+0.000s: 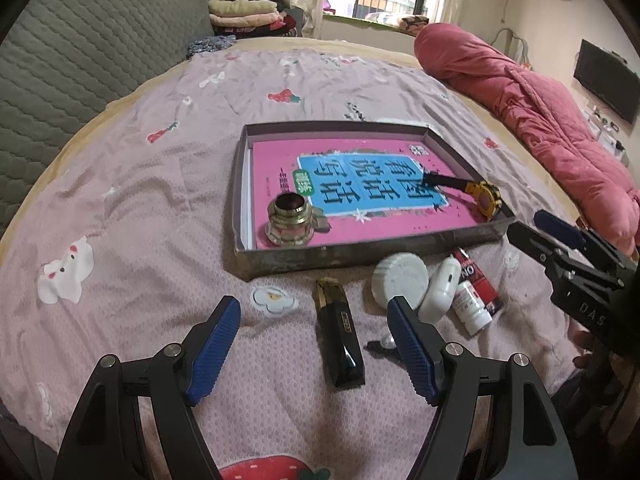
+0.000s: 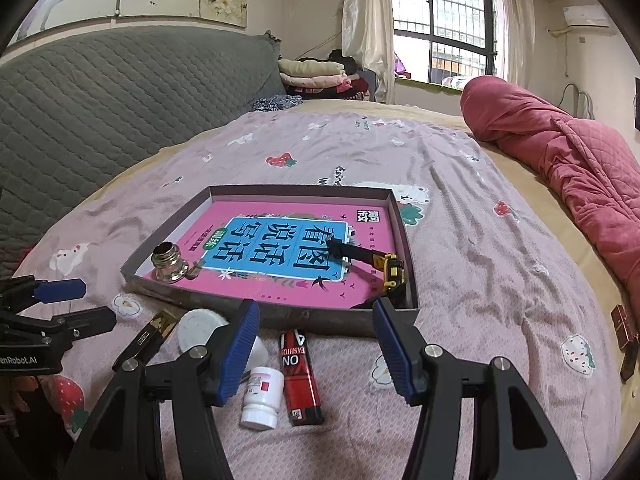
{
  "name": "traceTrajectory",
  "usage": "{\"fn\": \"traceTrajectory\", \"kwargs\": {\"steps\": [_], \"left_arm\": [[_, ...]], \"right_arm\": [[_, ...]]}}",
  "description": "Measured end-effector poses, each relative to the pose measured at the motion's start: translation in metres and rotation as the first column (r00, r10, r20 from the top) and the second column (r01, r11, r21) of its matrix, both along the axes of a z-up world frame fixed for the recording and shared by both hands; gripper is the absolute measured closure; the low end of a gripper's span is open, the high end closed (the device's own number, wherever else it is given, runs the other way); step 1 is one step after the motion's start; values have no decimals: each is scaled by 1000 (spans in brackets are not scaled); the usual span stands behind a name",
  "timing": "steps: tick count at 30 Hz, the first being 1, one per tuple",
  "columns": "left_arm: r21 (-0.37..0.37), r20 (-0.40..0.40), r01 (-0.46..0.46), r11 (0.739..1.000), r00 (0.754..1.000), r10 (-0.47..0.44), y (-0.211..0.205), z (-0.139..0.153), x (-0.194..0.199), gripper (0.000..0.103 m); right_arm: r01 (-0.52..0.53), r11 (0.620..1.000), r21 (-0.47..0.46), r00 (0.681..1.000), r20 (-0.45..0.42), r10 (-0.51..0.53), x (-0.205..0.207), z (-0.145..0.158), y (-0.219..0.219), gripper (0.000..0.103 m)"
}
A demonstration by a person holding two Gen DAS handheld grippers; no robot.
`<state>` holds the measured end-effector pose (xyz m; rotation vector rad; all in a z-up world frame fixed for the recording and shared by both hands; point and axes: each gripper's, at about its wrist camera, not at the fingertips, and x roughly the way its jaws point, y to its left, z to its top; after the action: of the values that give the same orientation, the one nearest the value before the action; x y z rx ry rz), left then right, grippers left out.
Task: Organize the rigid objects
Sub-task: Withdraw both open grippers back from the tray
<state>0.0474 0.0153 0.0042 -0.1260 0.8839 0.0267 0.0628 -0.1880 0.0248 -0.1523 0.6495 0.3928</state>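
Note:
A shallow grey box (image 1: 360,254) (image 2: 280,312) on the bed holds a pink book (image 1: 352,224) (image 2: 300,280), a glass ink bottle (image 1: 290,222) (image 2: 170,266) and a yellow tape measure (image 1: 486,196) (image 2: 392,270). In front of the box lie a black-gold case (image 1: 338,344) (image 2: 148,334), a white round jar (image 1: 400,280) (image 2: 198,328), a white oval case (image 1: 442,288), a white pill bottle (image 1: 472,308) (image 2: 262,396) and a red lighter (image 1: 476,276) (image 2: 300,376). My left gripper (image 1: 314,320) is open over the black-gold case. My right gripper (image 2: 316,320) is open above the lighter and pill bottle.
A rolled red quilt (image 1: 540,112) (image 2: 560,152) lies along the right side of the bed. A grey headboard (image 1: 80,60) (image 2: 100,100) stands at the left. Small dark-red boxes (image 2: 624,328) lie at the bed's right edge. Folded clothes (image 2: 312,74) are stacked far back.

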Motion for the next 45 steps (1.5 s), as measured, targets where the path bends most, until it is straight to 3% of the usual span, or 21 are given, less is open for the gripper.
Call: {"fn": "traceTrajectory", "kwargs": {"steps": [45], "left_arm": [[-27,-74,87,996,993,-89,-19,-9,-34,26]], "right_arm": [[-41,999,-27,996,-85,38,-44,-7,1,45]]}}
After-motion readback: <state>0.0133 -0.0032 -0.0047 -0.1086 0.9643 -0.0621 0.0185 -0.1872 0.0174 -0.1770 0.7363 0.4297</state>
